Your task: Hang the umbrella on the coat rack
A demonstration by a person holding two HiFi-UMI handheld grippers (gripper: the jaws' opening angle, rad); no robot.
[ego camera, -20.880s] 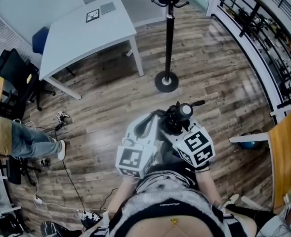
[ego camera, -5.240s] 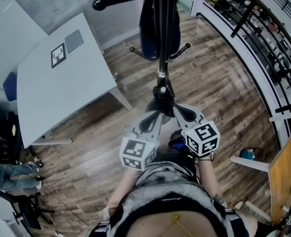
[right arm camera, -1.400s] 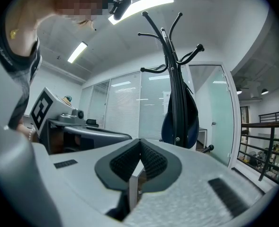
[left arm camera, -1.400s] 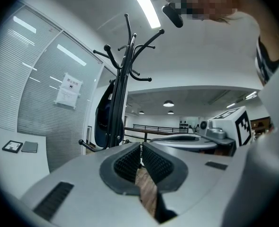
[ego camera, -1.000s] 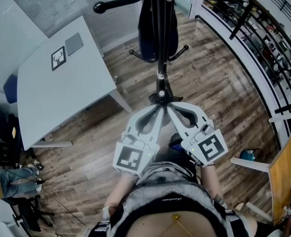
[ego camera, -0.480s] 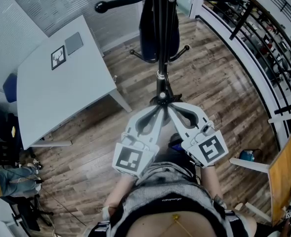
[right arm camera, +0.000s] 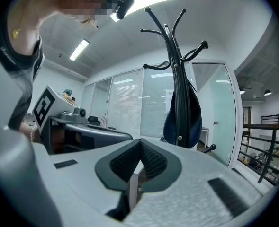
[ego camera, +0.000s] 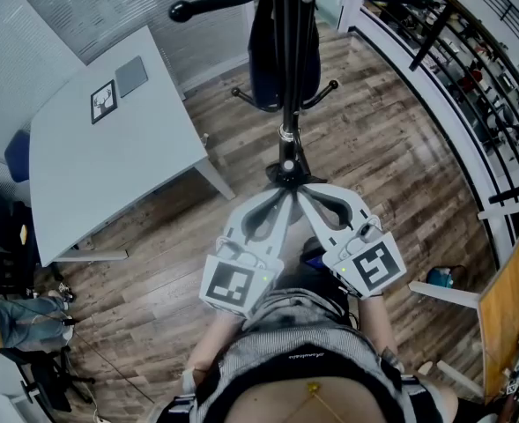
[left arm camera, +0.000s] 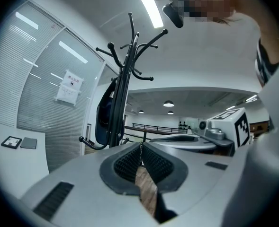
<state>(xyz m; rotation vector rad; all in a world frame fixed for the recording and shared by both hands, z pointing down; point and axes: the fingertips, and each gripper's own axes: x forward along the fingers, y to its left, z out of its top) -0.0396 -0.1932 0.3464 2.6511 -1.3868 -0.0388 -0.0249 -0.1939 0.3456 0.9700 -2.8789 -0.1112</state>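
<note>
Navy umbrella [ego camera: 263, 69], slender black rack [ego camera: 286, 139], wood-plank floor [ego camera: 382, 148]

White table [ego camera: 92, 174] bearing marker card [ego camera: 104, 101], wooden floor [ego camera: 391, 166], black railing [ego camera: 470, 69], perhaps blue chair [ego camera: 17, 155]

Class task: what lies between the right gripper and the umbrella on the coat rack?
Nothing. In the right gripper view, the shut right gripper faces the umbrella hanging on the coat rack, with only open air between them.

1. No legible words or numbers found in any view.
2. Card [ego camera: 104, 101] on the counter [ego camera: 109, 174]: black square code pattern, no letters.
3. Paper sheet [left arm camera: 69, 87] on the wall beyond the counter: print too small to read.
</note>
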